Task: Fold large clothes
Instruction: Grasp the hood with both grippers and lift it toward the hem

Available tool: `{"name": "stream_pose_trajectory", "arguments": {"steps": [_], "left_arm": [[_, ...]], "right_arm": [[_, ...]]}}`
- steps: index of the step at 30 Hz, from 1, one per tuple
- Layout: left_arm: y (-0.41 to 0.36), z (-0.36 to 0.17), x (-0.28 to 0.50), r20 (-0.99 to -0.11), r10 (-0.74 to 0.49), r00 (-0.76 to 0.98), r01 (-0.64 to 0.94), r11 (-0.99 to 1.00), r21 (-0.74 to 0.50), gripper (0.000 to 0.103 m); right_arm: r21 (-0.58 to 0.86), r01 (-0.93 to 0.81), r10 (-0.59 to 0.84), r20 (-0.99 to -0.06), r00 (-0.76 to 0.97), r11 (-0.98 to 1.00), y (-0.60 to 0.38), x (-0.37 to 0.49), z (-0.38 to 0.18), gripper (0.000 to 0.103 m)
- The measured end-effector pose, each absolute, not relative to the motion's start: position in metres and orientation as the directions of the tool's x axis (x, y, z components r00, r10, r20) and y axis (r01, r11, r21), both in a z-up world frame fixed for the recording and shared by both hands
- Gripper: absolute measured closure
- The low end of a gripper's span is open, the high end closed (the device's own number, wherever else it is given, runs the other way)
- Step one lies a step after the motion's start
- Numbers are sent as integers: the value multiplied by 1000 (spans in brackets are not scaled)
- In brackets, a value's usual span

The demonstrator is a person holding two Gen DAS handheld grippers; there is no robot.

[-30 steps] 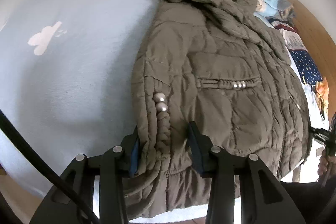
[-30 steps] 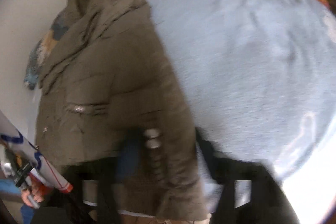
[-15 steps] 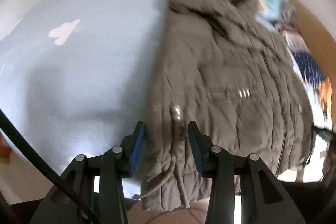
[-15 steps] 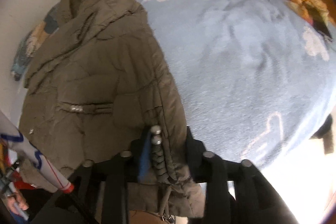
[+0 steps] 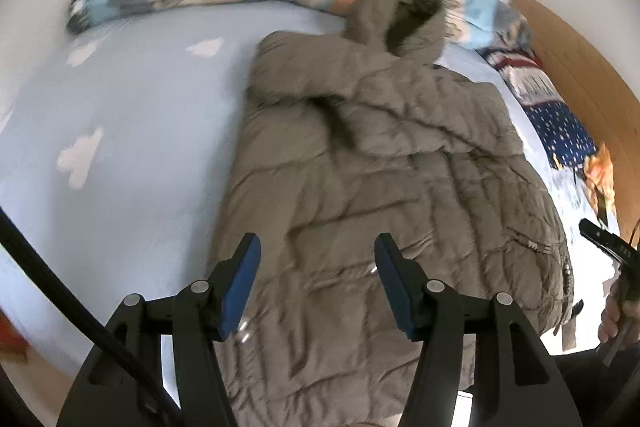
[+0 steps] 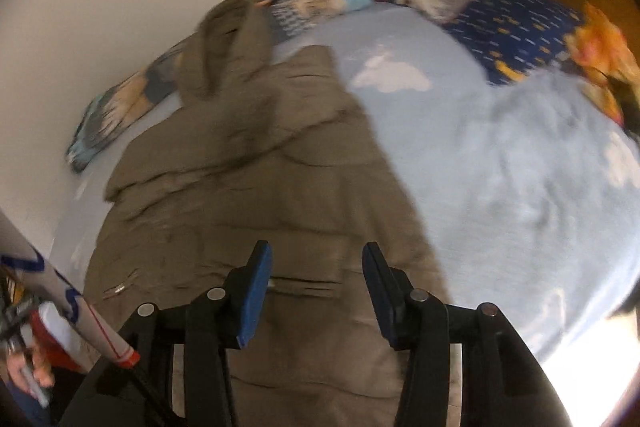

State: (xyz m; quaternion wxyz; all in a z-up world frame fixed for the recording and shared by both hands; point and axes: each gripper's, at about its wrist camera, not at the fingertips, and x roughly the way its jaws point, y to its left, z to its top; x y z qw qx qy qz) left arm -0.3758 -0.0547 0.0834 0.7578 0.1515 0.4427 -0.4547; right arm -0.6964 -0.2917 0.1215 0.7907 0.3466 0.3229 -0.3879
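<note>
Jacket [image 5: 380, 195] between spread fingers: the left gripper [image 5: 316, 283] and right gripper [image 6: 314, 291] hover apart and empty above its hem end, apparently poised to fold it, as it lies flat, hood toward the wall, on the blue bedsheet [image 5: 140, 131].

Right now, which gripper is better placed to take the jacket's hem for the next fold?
Slightly the left. The left gripper is open, its fingers straddling the jacket near the hem. The right gripper is also open, but its view is blurred.
</note>
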Motion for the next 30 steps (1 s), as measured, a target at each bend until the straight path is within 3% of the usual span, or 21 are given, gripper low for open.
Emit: {"name": "stream_pose_trajectory", "arguments": {"steps": [16, 20, 23, 25, 30], "left_arm": [[-195, 171, -339, -811, -541, 223, 904, 426, -36, 35], [-252, 198, -331, -811, -532, 243, 922, 386, 23, 29], [-307, 208, -321, -812, -520, 266, 925, 374, 64, 25], [-347, 209, -314, -808, -515, 287, 924, 370, 92, 25], [-456, 190, -284, -794, -505, 338, 913, 380, 147, 24]], "right_arm": [[380, 761, -260, -780, 569, 526, -354, -623, 184, 47], [352, 756, -264, -786, 559, 552, -390, -594, 218, 47], [322, 748, -281, -783, 555, 581, -423, -560, 244, 41], [305, 745, -296, -778, 554, 593, -450, -531, 256, 34], [274, 762, -338, -772, 538, 587, -528, -459, 252, 33]]}}
